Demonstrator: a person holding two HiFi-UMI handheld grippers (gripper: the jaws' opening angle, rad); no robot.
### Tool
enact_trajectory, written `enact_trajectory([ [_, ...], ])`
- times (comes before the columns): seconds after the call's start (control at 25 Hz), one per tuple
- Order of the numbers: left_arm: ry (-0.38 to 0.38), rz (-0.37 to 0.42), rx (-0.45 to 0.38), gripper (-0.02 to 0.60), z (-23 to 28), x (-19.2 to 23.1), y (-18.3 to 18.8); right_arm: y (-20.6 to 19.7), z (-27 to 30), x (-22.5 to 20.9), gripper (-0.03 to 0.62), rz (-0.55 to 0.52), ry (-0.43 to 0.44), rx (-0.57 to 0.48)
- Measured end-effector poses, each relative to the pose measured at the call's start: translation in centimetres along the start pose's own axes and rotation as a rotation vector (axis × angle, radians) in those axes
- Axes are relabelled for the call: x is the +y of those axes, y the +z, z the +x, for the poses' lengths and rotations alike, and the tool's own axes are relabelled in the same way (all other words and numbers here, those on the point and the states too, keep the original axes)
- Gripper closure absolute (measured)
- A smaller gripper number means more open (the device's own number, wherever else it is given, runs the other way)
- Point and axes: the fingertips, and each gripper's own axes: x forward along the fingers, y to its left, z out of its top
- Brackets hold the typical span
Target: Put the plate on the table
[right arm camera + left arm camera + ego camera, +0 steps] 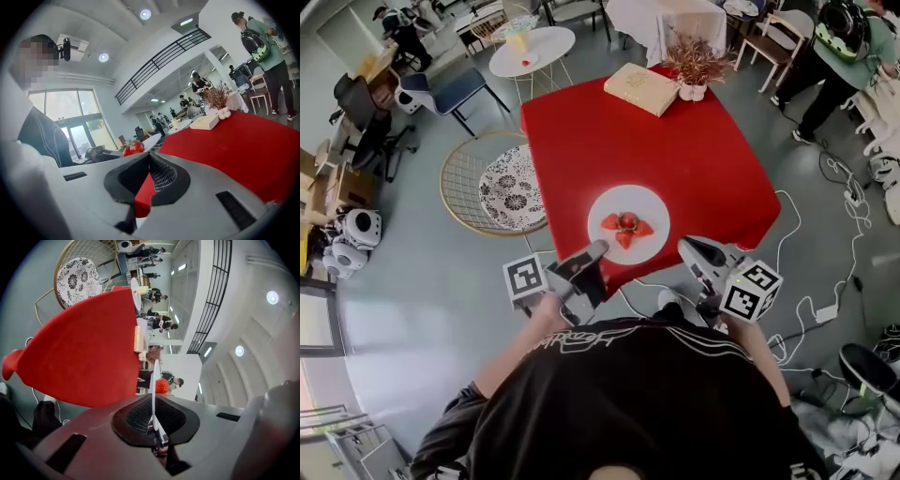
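Both forearms reach forward from the person's chest, bare below the black sleeves, a gripper in each hand. The left gripper (pixel 596 247) points ahead and a little to the person's right, rolled onto its side, with its jaws closed tight on the near rim of the plate (pixel 657 201) — the rim runs edge-on between the pads. The right gripper (pixel 685 246) sits just beside the plate's other side, angled inward, its jaw tips together with nothing between them.
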Motion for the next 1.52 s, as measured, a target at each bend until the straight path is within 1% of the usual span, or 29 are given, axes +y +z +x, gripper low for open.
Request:
enact_trajectory([
  [0.2, 0.0, -0.002, -0.023, 0.565, 6.9, -1.4, 0.4, 4.4, -0.7, -6.1, 0.588, 0.0, 0.028, 0.009],
  [0.36, -0.004, 0.003, -0.057, 0.563, 11.9, -2.0, 0.9, 7.1, -1.4, -11.0, 0.586, 0.006, 0.042, 0.011],
  [0.52, 0.002, 0.0, -0.095, 0.563, 15.2, -1.6, 1.2, 8.2, -1.5, -14.3, 0.588, 0.0, 0.07, 0.041],
  [0.68, -0.003, -0.006, -0.146, 0.563, 17.7, -1.3, 0.9, 8.7, -1.7, -16.7, 0.586, -0.01, 0.112, 0.073],
  [0.8, -0.009, -0.018, -0.187, 0.563, 18.5, -1.1, 0.4, 9.0, -1.5, -17.7, 0.588, -0.022, 0.146, 0.094],
  [1.04, 0.001, -0.034, -0.238, 0.563, 18.4, -0.8, 0.1, 8.7, -0.7, -17.9, 0.588, -0.027, 0.188, 0.121],
  [1.32, 0.009, -0.047, -0.287, 0.564, 17.3, 0.2, 1.2, 7.5, 0.9, -17.9, 0.588, -0.014, 0.212, 0.156],
  [1.52, 0.003, -0.048, -0.304, 0.563, 17.2, 0.4, 2.1, 7.6, 1.9, -17.8, 0.586, -0.013, 0.226, 0.164],
])
